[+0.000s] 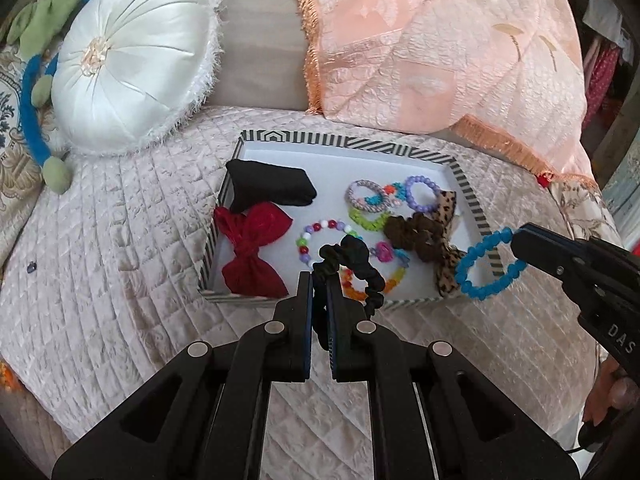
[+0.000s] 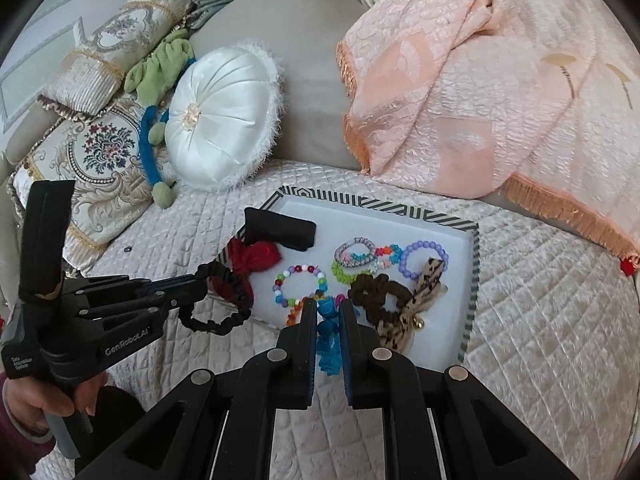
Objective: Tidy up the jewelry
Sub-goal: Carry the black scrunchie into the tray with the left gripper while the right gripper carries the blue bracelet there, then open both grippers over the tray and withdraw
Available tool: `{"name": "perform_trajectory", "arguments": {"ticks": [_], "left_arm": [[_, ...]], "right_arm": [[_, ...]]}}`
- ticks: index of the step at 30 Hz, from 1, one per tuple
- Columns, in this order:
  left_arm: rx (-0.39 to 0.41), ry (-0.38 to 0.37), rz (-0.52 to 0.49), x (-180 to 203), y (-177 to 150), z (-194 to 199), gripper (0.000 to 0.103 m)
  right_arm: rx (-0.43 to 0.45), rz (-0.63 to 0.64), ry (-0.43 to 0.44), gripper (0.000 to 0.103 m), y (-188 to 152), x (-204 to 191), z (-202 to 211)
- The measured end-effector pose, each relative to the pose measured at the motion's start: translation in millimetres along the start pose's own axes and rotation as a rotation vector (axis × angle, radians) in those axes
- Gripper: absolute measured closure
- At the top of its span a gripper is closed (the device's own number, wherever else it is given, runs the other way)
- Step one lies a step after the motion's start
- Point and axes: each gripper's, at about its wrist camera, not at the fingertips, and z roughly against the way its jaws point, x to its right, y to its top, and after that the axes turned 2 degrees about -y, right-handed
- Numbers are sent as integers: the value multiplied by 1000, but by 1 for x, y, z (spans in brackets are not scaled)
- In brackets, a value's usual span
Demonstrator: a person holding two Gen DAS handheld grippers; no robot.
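A striped-rim tray [image 1: 468, 176] [image 2: 474, 280] lies on the quilted bed and holds a red bow [image 1: 250, 248], a black cloth [image 1: 272, 186], beaded bracelets [image 1: 420, 192], a brown scrunchie [image 1: 412, 236] and a leopard bow [image 1: 446, 276]. My left gripper [image 1: 319, 280] is shut on a black scrunchie [image 1: 352, 260] over the tray's near edge; it also shows in the right wrist view [image 2: 200, 280] with the scrunchie [image 2: 220, 320] hanging. My right gripper [image 2: 328, 308] is shut on a blue bead bracelet [image 2: 328, 336], seen from the left wrist view [image 1: 486, 264] at the tray's right corner.
A round white satin cushion [image 1: 132, 68] and a green-and-blue plush toy [image 1: 40, 92] lie at the back left. A peach fringed blanket [image 1: 440, 48] is heaped at the back right. Embroidered pillows [image 2: 92, 152] sit at the far left. A quilted bedspread [image 1: 120, 260] surrounds the tray.
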Motion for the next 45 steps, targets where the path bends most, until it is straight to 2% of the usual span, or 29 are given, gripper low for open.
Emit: {"name": "perform_trajectory", "arguments": {"ticks": [8,20,22,27,31,36,38,39,41,42,44,45], "left_arm": [[-28,-23,69,-16,21,-30,98],[-86,-6,114,-36,32,-85,98],[-89,6,116,-40,33,-90,98],[-89,23,108,-44,34,-98,98],[-92,27,104,-46,36,-104,98],[-83,56,90,-46,35,-105,98],[-80,63,92,-46,35,-105,95],[-81,64,96,-47,35,-105,92],[-79,70,104,-48,35,-105,83],[-76,74,103,-47,34,-104,74],[-68,79,106,-47,33,-100,62],[-64,82,108,-46,32,-98,60]], "right_arm": [[-33,-2,26,93,32,5,-45],[-92,-40,142,93,84,1,-143],[-108,-35,124,93,89,3,-162],[-145,-53,-2,93,94,25,-204],[-153,-118,3,93,95,40,-221],[-153,-137,-10,93,93,41,-230],[-162,-146,-18,91,92,42,-229],[-164,-154,-19,86,92,44,-227],[-154,-182,-11,78,89,48,-220],[-153,-190,-4,76,87,50,-218],[-155,-193,12,76,82,50,-209],[-155,-191,12,76,80,50,-204]]}}
